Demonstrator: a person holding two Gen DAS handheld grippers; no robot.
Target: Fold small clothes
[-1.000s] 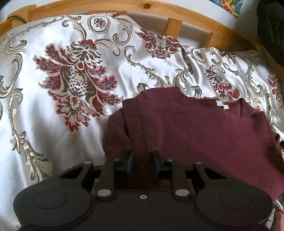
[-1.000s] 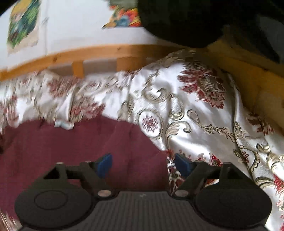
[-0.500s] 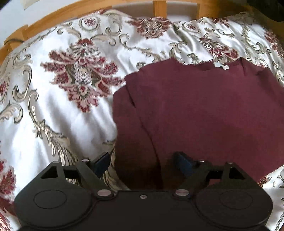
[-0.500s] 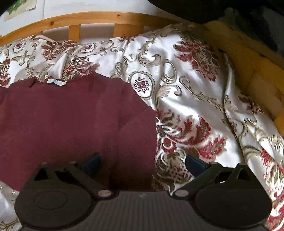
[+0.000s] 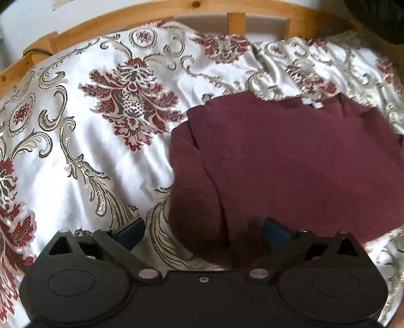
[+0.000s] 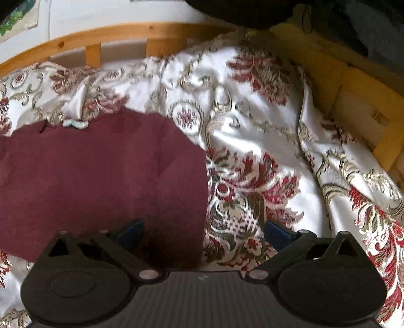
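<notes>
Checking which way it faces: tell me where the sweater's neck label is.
The label sits on the maroon sweater's far edge, toward the wooden bed rail.

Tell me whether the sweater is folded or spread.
Partly folded: the sweater lies flat with its sleeve turned in along the body, still wide across the bedspread.

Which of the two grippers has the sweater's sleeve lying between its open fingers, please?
The left gripper: a sleeve of the maroon sweater lies between its fingers. The right gripper straddles the body's edge.

Floral satin bedspread [image 5: 75, 156] within a wooden bed frame [image 6: 121, 32], white wall [image 6: 101, 12] behind.
</notes>
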